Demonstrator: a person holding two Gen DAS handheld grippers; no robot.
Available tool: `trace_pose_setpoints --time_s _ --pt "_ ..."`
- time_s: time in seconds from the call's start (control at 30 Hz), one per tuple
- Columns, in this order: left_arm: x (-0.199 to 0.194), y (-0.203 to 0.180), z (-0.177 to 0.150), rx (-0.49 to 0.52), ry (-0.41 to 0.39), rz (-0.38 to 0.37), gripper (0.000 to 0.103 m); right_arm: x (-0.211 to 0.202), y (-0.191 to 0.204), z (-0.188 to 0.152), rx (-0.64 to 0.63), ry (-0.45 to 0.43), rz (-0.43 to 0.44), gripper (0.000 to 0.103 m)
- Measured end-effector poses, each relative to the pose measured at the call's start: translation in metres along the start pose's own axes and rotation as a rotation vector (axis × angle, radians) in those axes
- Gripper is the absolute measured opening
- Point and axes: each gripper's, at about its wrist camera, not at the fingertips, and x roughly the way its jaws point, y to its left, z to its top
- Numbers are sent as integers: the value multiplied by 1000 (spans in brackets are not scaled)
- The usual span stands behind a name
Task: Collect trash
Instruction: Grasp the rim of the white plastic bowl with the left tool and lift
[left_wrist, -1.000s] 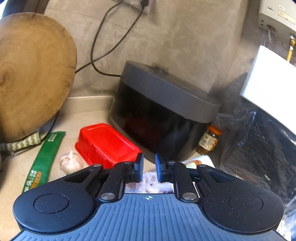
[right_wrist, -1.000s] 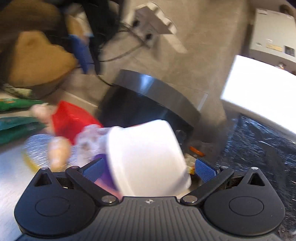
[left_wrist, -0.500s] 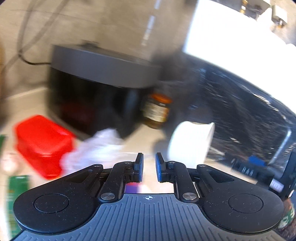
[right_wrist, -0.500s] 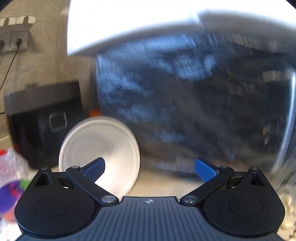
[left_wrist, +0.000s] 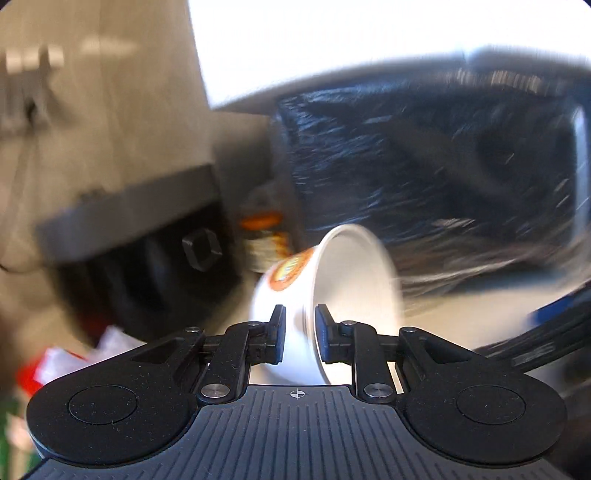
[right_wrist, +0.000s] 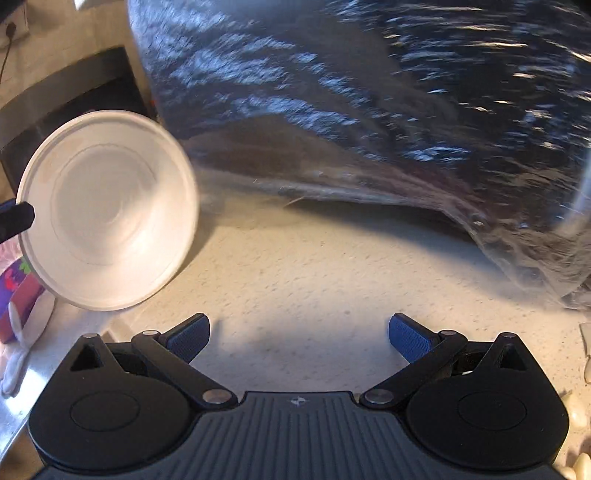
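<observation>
Two grippers are working at the counter. The left gripper (left_wrist: 299, 334) is standing with its jaws narrowly parted; they have just been opening, and the rim of one white paper cup (left_wrist: 332, 291) is sitting between the fingers (left_wrist: 277, 332), though blur makes it impossible to tell whether the pads are pressing on it. The right gripper (right_wrist: 298, 338) is standing wide open and is holding nothing, with bare counter (right_wrist: 295, 266) beneath it.

The one cup is lying tipped on its side on the counter, just beside one large black trash bag (right_wrist: 369, 92). Its long axis is running roughly level, its open mouth (right_wrist: 107, 210) is facing the right gripper and the bag, and its printed base end is pointing back toward one dark box-shaped appliance (left_wrist: 147, 258). One orange-lidded jar (left_wrist: 264, 236) is standing between the appliance and the bag.

A second ago the right gripper was clamping this cup; now the cup is out of it and lying by the left gripper. The left gripper was then facing the appliance and a red box; it is now facing the bag.
</observation>
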Motion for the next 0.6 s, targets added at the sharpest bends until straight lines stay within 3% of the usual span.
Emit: trace_pose_setpoints --time_s 0.13,0.27,0.37,0.5,0.6 --pt "19 10 -2 -68 44 46 23 -10 -12 -3 -13 -13 66 103" --pt "39 29 -10 -154 78 3 23 -12 -8 -4 -102 20 59 103" --pt "51 37 -17 -181 95 -32 23 -14 -7 -4 -97 37 40 103" --pt "75 31 -23 -150 261 -21 17 -16 -13 -2 -22 26 27 103" --pt "70 46 -26 -253 252 -68 11 -14 -3 -4 -112 42 28 103"
